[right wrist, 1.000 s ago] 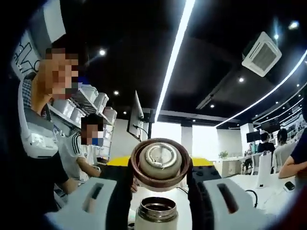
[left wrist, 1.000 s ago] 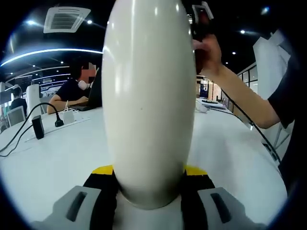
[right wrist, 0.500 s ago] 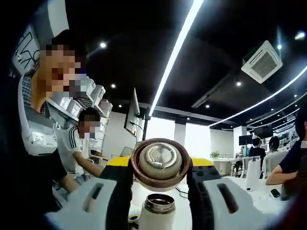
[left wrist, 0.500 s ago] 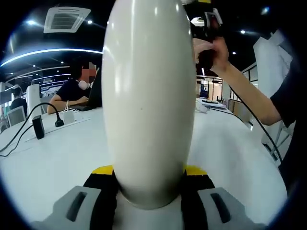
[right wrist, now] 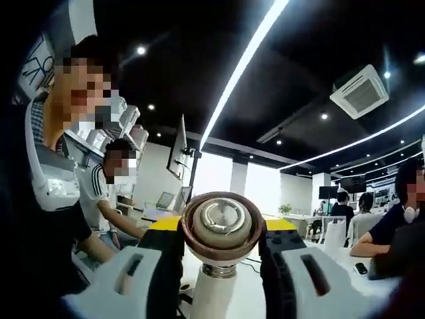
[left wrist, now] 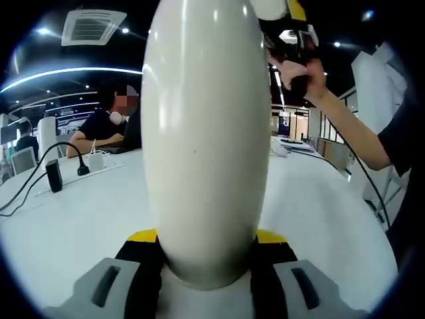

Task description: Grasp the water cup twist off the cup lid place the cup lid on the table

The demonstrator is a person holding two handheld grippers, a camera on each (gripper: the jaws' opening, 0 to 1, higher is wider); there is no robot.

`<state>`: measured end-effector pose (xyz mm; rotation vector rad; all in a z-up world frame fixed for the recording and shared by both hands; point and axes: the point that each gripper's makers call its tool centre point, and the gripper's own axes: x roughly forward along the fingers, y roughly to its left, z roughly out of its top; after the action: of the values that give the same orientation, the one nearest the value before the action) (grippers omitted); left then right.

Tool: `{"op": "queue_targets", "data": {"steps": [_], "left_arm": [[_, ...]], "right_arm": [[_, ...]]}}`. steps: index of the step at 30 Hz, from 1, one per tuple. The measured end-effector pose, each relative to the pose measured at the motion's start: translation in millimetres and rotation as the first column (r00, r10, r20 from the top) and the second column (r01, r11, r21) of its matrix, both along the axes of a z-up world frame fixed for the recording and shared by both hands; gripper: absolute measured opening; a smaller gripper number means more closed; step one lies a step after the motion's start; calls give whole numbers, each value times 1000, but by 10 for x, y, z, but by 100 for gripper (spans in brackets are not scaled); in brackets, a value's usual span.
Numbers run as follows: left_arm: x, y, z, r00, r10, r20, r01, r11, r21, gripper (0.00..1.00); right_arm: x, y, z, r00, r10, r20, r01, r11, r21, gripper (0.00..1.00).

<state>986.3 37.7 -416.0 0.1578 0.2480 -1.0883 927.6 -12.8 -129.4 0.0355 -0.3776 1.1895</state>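
In the left gripper view, my left gripper [left wrist: 206,256] is clamping the white water cup [left wrist: 206,139] at frame center, above the white table [left wrist: 73,219]. In the right gripper view, my right gripper [right wrist: 221,249] is gripping the brown-rimmed cup lid [right wrist: 221,226] at lower center, with the cup's open neck showing just beneath it.

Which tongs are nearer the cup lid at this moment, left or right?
Right. The right tongs are clamped on the cup lid, lifted off the cup's neck. The left tongs grip the white cup body, lower down.
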Motion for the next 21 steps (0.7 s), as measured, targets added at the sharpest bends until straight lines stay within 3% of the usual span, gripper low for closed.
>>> {"op": "queue_targets", "data": {"steps": [21], "left_arm": [[-6,7,3,1000,13,3,-13,1000,0,52]], "right_arm": [[-234,-369,-62,997,-78,-6,77,995,-56,46]]}}
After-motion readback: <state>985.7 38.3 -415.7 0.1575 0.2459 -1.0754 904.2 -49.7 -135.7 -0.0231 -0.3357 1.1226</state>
